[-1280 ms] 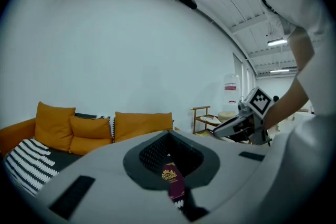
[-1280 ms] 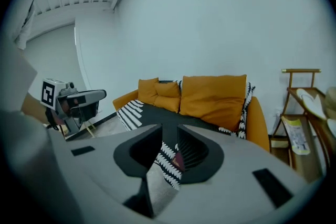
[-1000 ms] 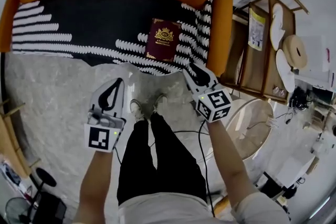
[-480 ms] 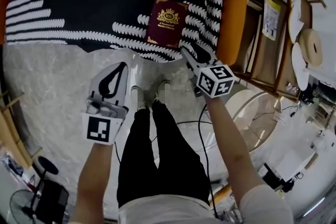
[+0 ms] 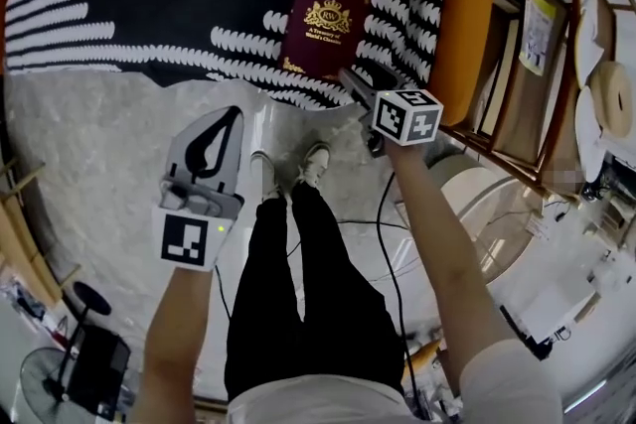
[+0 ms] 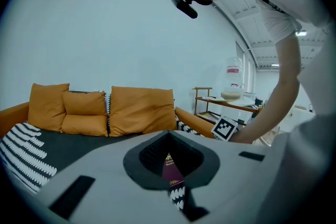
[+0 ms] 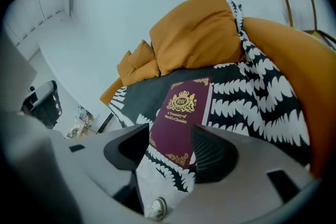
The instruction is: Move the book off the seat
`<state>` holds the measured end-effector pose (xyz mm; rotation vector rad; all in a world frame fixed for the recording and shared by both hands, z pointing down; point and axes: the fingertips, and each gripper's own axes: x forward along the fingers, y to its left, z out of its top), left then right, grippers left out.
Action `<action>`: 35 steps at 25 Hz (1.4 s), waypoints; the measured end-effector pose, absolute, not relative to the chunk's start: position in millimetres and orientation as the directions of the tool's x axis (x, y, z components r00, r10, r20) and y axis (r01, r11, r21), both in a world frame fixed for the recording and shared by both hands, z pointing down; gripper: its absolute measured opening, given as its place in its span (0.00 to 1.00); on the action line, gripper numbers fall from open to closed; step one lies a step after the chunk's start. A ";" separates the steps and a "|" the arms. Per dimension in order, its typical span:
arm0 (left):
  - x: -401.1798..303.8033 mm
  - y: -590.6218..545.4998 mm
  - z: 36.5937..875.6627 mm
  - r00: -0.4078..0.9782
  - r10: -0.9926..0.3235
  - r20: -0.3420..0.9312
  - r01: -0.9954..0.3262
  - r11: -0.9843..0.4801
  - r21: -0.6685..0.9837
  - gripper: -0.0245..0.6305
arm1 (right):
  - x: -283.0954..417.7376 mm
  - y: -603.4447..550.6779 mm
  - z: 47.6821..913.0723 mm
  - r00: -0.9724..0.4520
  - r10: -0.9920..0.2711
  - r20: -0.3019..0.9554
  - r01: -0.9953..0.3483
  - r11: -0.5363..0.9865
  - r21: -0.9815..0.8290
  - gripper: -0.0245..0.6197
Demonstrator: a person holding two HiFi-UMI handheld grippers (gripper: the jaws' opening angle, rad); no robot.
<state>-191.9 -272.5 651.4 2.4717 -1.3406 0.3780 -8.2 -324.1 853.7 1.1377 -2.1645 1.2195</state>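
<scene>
Approach step, folks, and no grab yet. The book [image 5: 325, 27], maroon with a gold crest, lies flat on the dark sofa seat [image 5: 149, 5]. That's upper middle of the head view, close to the seat's front edge and near the orange armrest [image 5: 465, 25] at upper right.

The right gripper [image 5: 363, 79] hangs just below the book's near edge in that frame, pointing at it. Its jaws have just been opening and now stand apart, released, nothing pinched. In the right gripper view the book's lower end sits framed between the two jaws, but the pads don't touch the cover.

The left gripper [image 5: 232, 112] waits at centre left over the grey floor [image 5: 99, 144], jaws together and empty, well apart from the book.

Next, by my reckoning, the right gripper must push forward until the book's near edge sits between the pads, one on each face, then clamp firmly. With a flat book on soft fabric, working a jaw underneath looks like the tricky part.
</scene>
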 end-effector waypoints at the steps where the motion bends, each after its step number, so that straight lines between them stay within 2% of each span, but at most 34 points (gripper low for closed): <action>1: -191.9 -272.1 655.8 0.527 -0.763 0.373 -0.846 -0.515 0.141 0.06 | -8.2 -325.0 863.0 -0.587 -0.442 0.679 -0.809 0.283 -0.516 0.44; 9: -196.8 -267.7 686.0 0.507 -0.752 0.420 -0.857 -0.491 0.155 0.06 | -7.7 -333.0 911.1 -0.607 -0.386 0.694 -0.794 0.264 -0.548 0.53; 17: -199.4 -271.5 704.3 0.494 -0.755 0.432 -0.866 -0.472 0.164 0.06 | -15.3 -341.9 947.9 -0.623 -0.344 0.703 -0.781 0.223 -0.583 0.54; 22: -199.1 -278.0 714.4 0.485 -0.762 0.430 -0.872 -0.455 0.177 0.06 | -17.1 -350.0 958.5 -0.643 -0.352 0.681 -0.755 0.138 -0.642 0.55; 35: -192.7 -284.9 721.4 0.475 -0.763 0.438 -0.878 -0.442 0.182 0.06 | -16.7 -350.6 964.8 -0.686 -0.315 0.655 -0.718 0.147 -0.681 0.59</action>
